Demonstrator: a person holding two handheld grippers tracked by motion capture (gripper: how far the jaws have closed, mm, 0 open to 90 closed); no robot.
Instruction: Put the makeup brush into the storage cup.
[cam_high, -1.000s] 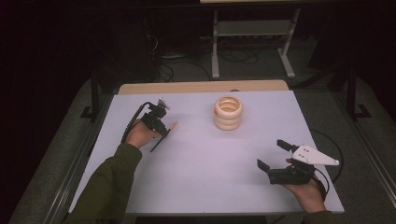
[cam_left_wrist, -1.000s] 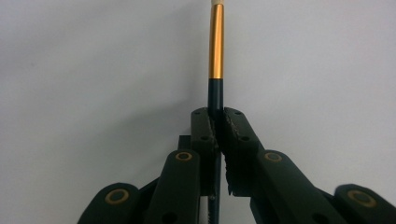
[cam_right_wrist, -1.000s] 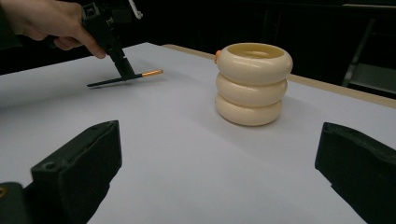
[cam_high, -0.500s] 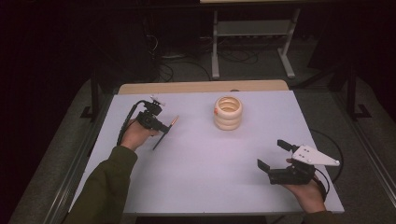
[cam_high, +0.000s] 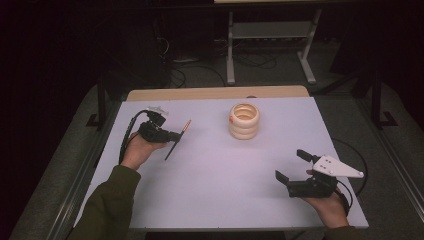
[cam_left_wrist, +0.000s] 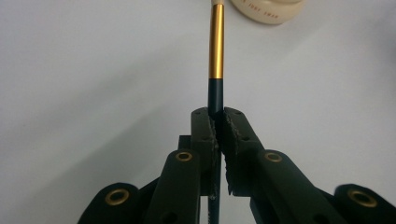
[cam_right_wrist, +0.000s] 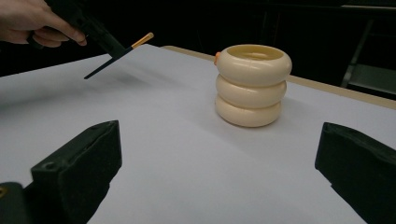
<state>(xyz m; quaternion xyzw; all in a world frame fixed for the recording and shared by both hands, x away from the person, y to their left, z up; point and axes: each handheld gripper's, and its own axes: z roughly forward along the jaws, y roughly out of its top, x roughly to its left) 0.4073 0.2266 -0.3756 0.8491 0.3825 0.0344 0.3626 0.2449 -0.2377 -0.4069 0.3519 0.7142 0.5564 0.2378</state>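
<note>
Now your left gripper (cam_high: 167, 134) has its fingers clamped on a thin brush (cam_high: 178, 139) above the white counter (cam_high: 215, 180), left of the cream 3-ring holder (cam_high: 244, 120); your right gripper (cam_high: 295, 166) rests open. Dark room behind holds a metal stand (cam_high: 270, 37).

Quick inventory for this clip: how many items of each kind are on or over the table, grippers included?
Grippers: 2, the left gripper and the right gripper
Slim black brush with a gold band, clamped in the left gripper: 1
Cream holder shaped like three stacked rings: 1
Total: 4
</note>
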